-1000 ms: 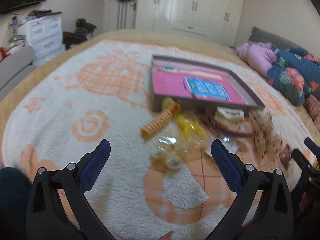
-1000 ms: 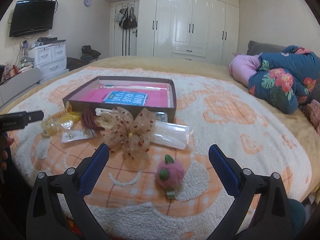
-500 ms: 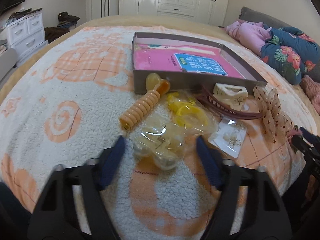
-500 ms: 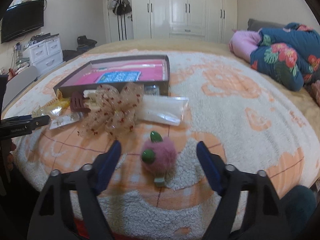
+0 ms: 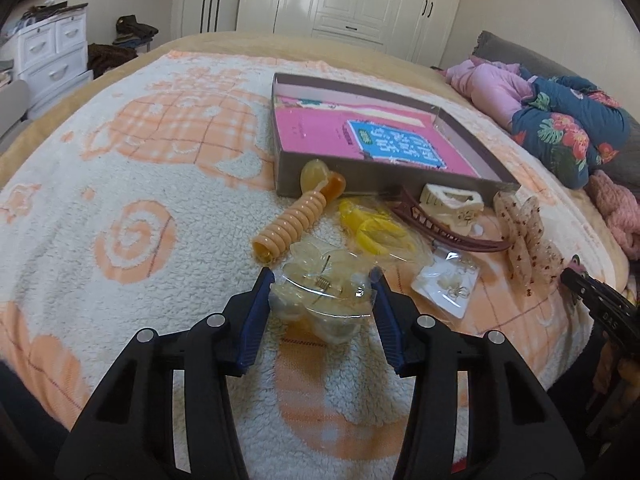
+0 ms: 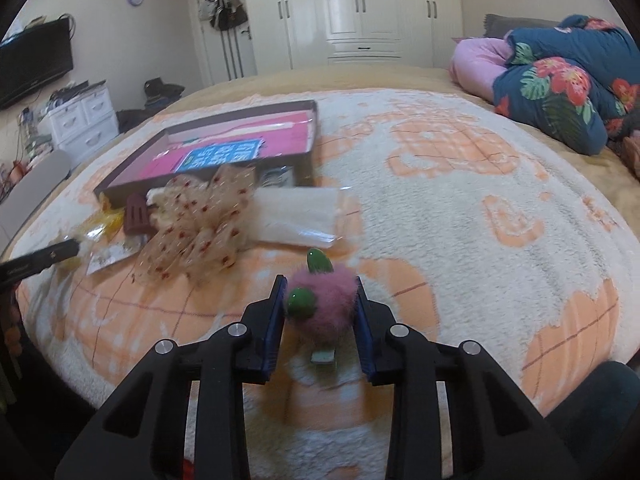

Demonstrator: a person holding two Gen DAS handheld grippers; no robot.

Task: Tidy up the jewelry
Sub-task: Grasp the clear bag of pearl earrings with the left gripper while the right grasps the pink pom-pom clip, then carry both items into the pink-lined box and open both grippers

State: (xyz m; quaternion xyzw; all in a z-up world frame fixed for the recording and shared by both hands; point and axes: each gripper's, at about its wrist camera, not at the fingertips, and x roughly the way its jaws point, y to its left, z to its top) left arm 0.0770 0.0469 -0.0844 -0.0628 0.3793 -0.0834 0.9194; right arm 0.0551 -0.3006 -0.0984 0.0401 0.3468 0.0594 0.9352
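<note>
My left gripper (image 5: 321, 276) is closing, its blue pads against both sides of a clear plastic packet of small jewelry (image 5: 320, 300) lying on the blanket. In the right wrist view, my right gripper (image 6: 319, 284) is closing on a fuzzy pink pompom hair clip (image 6: 324, 308) with green leaves, its pads touching the fluff on each side. Behind lies an open box (image 5: 360, 182) with a pink lining. In front of it are an orange spiral hair tie (image 5: 292, 224), a yellow packet (image 5: 372, 228), a maroon clip (image 5: 448, 232), a cream claw clip (image 5: 452, 204), a dotted bow (image 6: 196, 224) and an earring card (image 5: 444, 284).
Everything rests on a white and orange fleece blanket (image 5: 140, 200) on a bed. A long clear packet (image 6: 300, 216) lies beside the bow. A floral quilt (image 6: 560, 92) and pink bedding (image 5: 496, 88) are piled far right. White drawers (image 5: 52, 56) stand at the left, wardrobes behind.
Both grippers went from wide open to narrow. The left one advanced until its pads flank the clear packet. The right one dropped forward around the pink pompom clip.
</note>
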